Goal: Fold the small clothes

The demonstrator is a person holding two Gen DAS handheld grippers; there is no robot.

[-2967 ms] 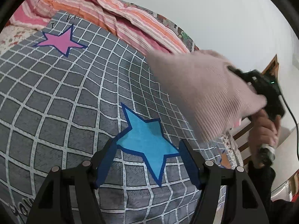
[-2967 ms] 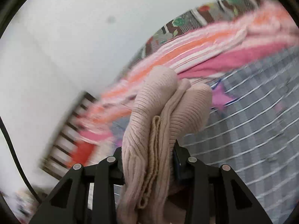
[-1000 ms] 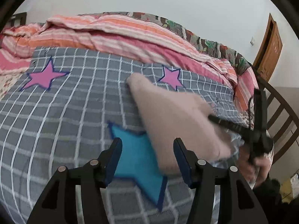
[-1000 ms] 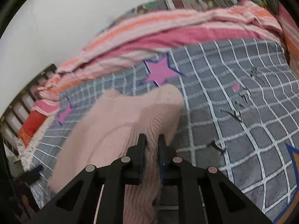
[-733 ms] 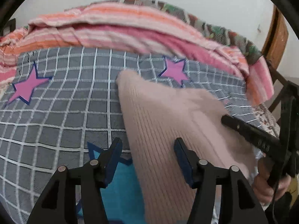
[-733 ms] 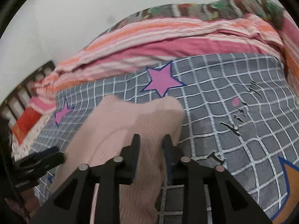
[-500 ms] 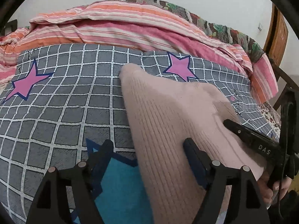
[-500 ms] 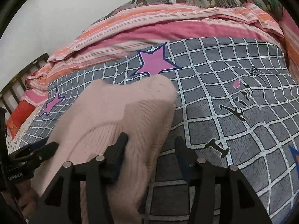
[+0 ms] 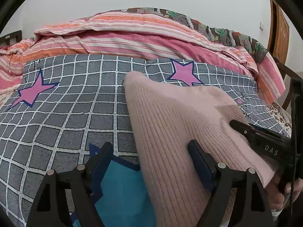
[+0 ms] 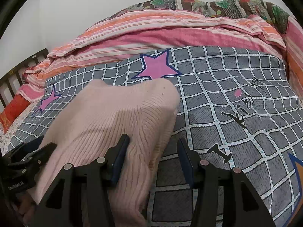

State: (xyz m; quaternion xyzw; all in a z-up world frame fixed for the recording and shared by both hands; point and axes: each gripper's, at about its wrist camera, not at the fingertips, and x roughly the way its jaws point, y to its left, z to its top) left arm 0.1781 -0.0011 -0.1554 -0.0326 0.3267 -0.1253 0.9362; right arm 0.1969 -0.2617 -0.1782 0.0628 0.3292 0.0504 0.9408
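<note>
A pale pink ribbed knit garment (image 9: 176, 124) lies folded on the grey checked bedspread (image 9: 72, 113); it also shows in the right wrist view (image 10: 113, 117). My left gripper (image 9: 149, 155) is open, its jaws straddling the garment's near left edge. My right gripper (image 10: 153, 153) is open, its jaws straddling the garment's near right edge. Each gripper shows in the other's view, the right one (image 9: 265, 141) and the left one (image 10: 24, 157).
A bunched pink and orange striped quilt (image 9: 123, 34) lies along the far side of the bed. The bedspread carries pink stars (image 10: 157, 66) and a blue star (image 9: 121, 185). A wooden chair (image 9: 287, 87) and door (image 9: 278, 28) stand at right.
The right gripper lowered the pink garment onto the bedspread and opened. The left gripper opened wider and now straddles the garment's left edge.
</note>
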